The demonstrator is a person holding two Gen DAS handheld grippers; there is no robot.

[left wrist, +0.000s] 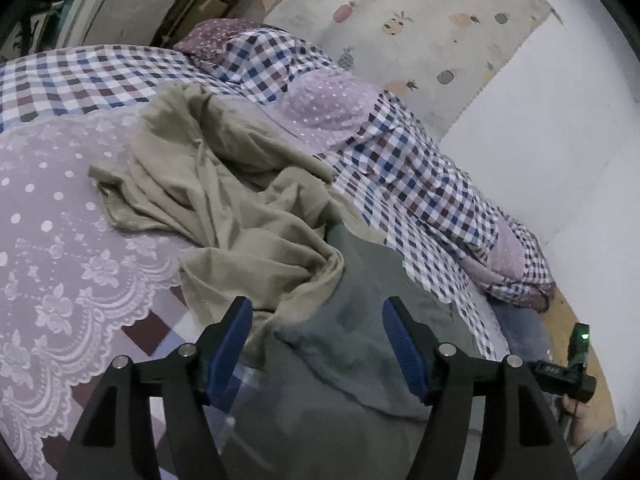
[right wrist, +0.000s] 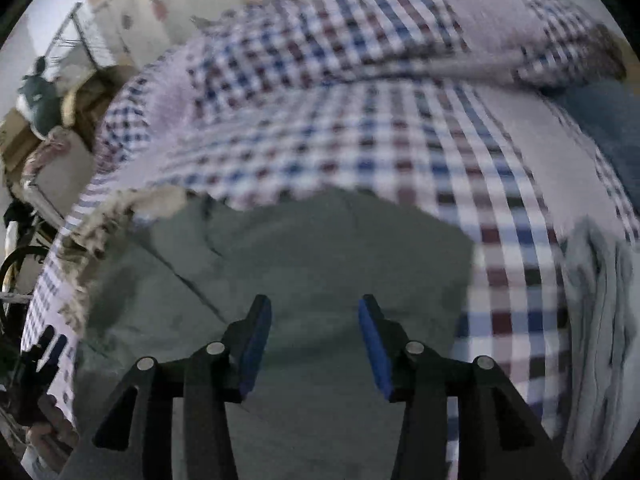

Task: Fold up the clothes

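Note:
A grey-green garment (left wrist: 352, 320) lies spread on the checked bed sheet (left wrist: 80, 76), right under my left gripper (left wrist: 316, 306), which stands open above it with nothing between its blue pads. A crumpled beige garment (left wrist: 224, 184) lies just beyond, partly overlapping the grey-green one. In the right wrist view the same grey-green garment (right wrist: 304, 256) fills the foreground, and my right gripper (right wrist: 314, 304) hovers open over it. A bit of the beige garment (right wrist: 156, 200) shows at its far left edge. This view is blurred.
A lilac lace cover (left wrist: 52, 240) lies at the left. A checked duvet (left wrist: 400, 176) is bunched along the wall at the right. A folded pale grey pile (right wrist: 600, 320) sits at the bed's right. Boxes and clutter (right wrist: 40, 120) stand beyond the bed.

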